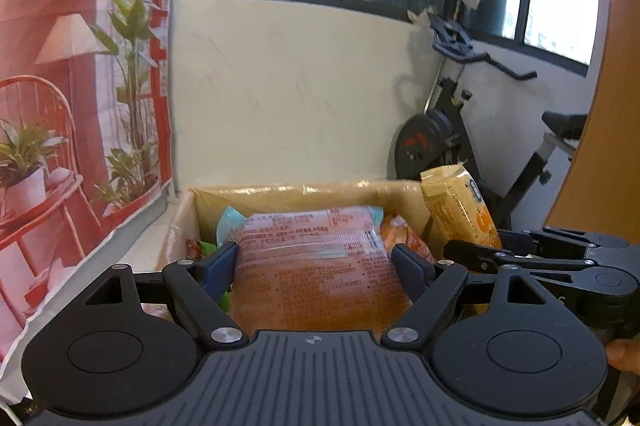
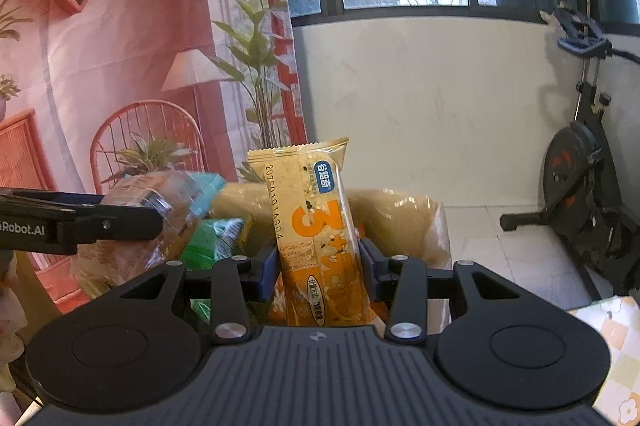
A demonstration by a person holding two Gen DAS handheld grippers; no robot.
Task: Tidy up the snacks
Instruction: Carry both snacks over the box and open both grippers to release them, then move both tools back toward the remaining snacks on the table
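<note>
Bread pack (image 1: 316,266): clear printed wrapper, lengthwise, held above the box.
Snack bar (image 2: 320,226): yellow-orange wrapper, upright.
Cardboard box (image 1: 280,195): open, tape-wrapped, holding snacks.

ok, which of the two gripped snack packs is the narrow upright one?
The yellow-orange bar, clamped in the right gripper, standing on end. The left gripper holds the wide clear-wrapped pack, lying flatter.

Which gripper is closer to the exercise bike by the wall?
Right. The right gripper, holding the yellow bar, sits on the exercise bike side; the left gripper is farther over, beside the wall hanging.
</note>
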